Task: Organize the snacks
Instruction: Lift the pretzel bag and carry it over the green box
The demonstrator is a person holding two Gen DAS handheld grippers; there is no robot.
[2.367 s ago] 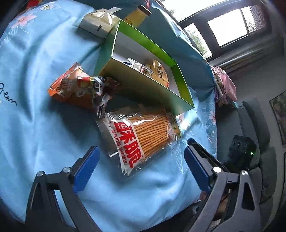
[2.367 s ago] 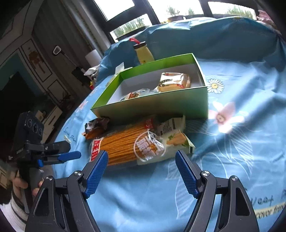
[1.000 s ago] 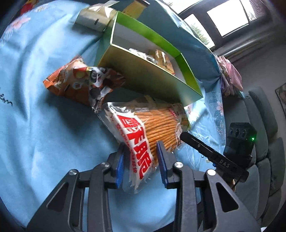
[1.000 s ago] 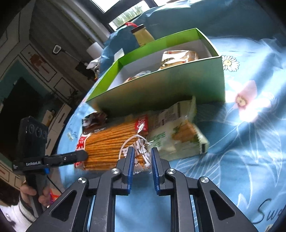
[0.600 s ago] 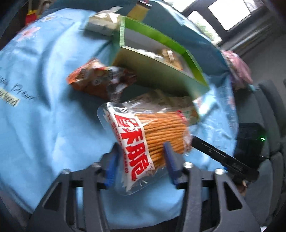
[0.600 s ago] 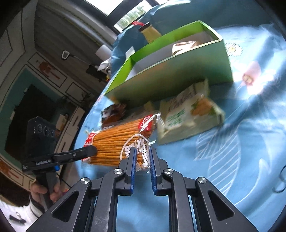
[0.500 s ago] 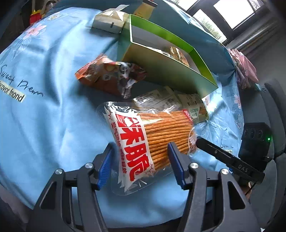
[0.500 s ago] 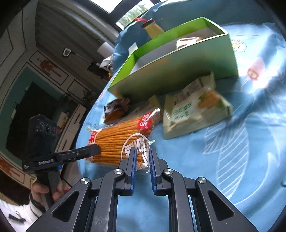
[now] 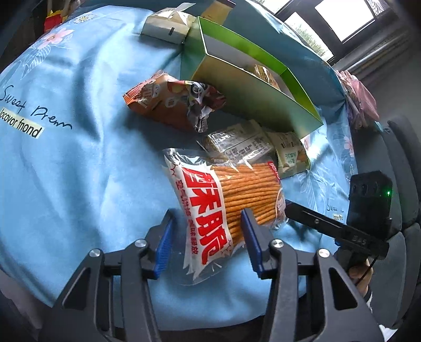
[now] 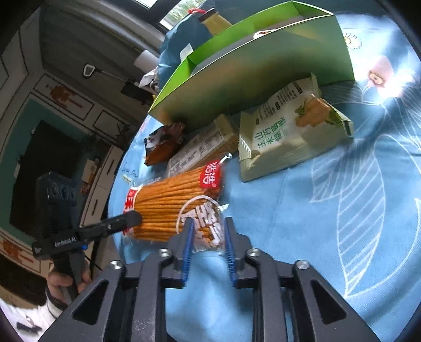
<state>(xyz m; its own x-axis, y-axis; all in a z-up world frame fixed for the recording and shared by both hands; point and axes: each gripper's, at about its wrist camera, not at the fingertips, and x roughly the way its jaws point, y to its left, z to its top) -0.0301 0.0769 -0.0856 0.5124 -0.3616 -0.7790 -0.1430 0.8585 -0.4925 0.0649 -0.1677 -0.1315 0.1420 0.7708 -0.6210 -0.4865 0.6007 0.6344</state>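
Interior of green box (image 9: 252, 86) mostly hidden behind its near wall; only tops of packets inside visible, contents not identifiable. Label-covered packet (image 9: 236, 143) partly tucked under the stick bag, its print too small to read. Yellow bottle (image 10: 214, 22) beyond the box cut off at the frame edge. Hand (image 10: 61, 281) on the left handle seen only in part.

Left gripper (image 9: 209, 236): jaws closing, pads standing on either side of the red-and-white end of bag of orange sticks (image 9: 231, 200), a gap visible at the left pad; contact at the right pad not clear. Right gripper (image 10: 208, 242): jaws opening, the sealed white-printed end of the same bag (image 10: 173, 207) lying between the pads, not visibly pinched.

Compared with one second ago: right jaws then closed tight on the bag end, now parted; left jaws then narrow on the bag, now wider. Bag drawn back from the box wall, so that the packets beneath are uncovered.

Ahead of the left gripper, beyond the bag: orange panda-print pouch (image 9: 173, 105), just before the box. Ahead and to the right of the right gripper: pale green packet (image 10: 289, 131), close to the box wall. All resting on blue flowered cloth (image 9: 79, 157). White carton (image 9: 168, 29) lying past the box's far corner.
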